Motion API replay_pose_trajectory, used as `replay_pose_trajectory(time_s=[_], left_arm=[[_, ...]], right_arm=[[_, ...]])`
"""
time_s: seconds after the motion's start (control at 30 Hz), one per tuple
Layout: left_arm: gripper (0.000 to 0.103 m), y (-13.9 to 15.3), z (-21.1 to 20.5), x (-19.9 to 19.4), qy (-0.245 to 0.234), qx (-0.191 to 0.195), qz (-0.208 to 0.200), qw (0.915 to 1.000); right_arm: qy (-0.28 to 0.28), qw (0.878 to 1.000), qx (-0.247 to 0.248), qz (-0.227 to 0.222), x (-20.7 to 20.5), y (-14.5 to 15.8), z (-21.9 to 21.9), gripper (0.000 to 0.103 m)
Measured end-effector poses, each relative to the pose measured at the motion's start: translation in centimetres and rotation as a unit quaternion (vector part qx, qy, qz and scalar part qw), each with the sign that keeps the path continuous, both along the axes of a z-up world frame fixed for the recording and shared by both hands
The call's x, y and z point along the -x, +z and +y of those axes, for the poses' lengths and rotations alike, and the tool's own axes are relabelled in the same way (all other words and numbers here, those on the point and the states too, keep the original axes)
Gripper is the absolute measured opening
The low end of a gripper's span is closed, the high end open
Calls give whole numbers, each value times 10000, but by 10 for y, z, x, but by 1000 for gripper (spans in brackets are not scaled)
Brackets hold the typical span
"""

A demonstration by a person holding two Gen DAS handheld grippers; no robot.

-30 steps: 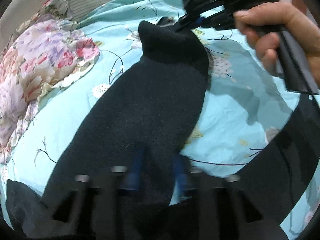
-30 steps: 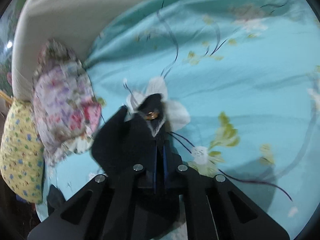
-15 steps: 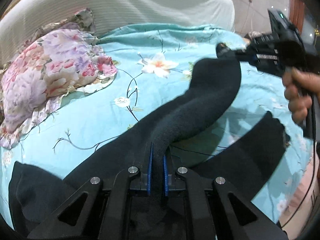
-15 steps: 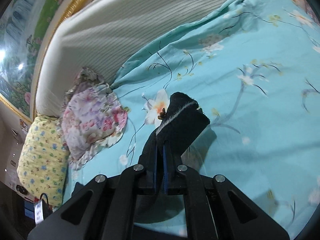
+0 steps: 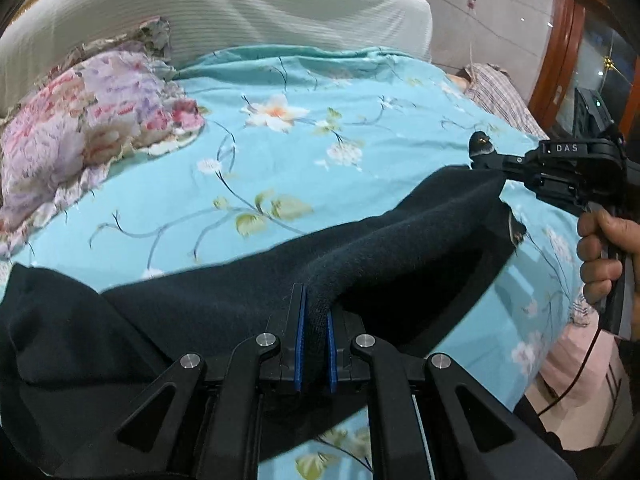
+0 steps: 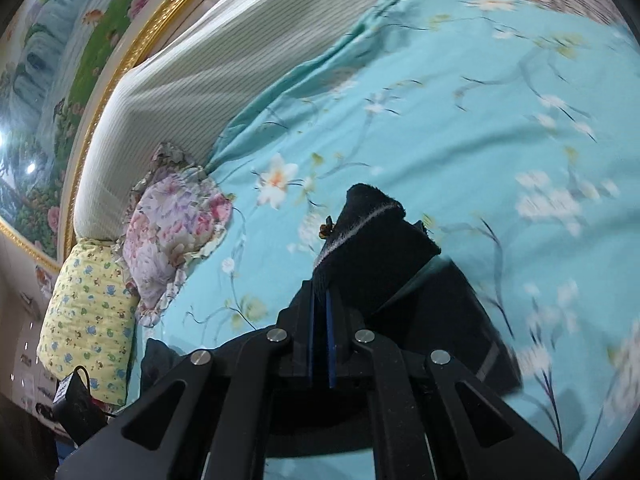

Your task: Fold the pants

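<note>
Dark navy fleece pants point(image 5: 224, 292) stretch across a turquoise floral bedspread point(image 5: 280, 184). My left gripper point(image 5: 314, 312) is shut on a fold of the cloth at the bottom centre of its view. The lifted edge runs right to my right gripper point(image 5: 482, 158), which a hand point(image 5: 600, 248) holds and which pinches the far corner above the bed. In the right wrist view my right gripper point(image 6: 320, 300) is shut on the pants point(image 6: 380, 240), whose hem with a grey stripe sticks up past the blue pads. Below them, more of the dark cloth lies on the bed.
A pink floral pillow point(image 5: 88, 120) lies at the left, with a yellow patterned pillow point(image 6: 88, 320) beside it. A white ribbed headboard point(image 5: 208, 8) backs the bed. A striped cloth point(image 5: 500, 92) sits at the far right edge. A black charger point(image 6: 76, 404) hangs off the bed's corner.
Both grippers have risen and drawn apart, pulling the pants edge taut between them. The right gripper has swung to the right. The cloth bunched under the left gripper is now spread wide.
</note>
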State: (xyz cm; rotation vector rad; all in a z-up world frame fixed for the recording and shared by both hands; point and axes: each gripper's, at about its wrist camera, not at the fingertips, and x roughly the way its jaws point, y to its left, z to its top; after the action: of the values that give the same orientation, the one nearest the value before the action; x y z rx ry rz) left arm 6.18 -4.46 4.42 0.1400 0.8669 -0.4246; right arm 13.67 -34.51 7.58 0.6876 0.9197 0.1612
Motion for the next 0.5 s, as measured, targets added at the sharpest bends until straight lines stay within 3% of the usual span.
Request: replay_pose_trajectory(time_s=[0.3,0.5], left_arm=[[8,-14,1,15,-80,34,85,9999],[8,-32,-4,20,-183,-98,227,9995]], right_arm=[[-440,9990,-37,24,42,-16,-8,6],[-629,9971,-134,407,56,-45,-18,6]])
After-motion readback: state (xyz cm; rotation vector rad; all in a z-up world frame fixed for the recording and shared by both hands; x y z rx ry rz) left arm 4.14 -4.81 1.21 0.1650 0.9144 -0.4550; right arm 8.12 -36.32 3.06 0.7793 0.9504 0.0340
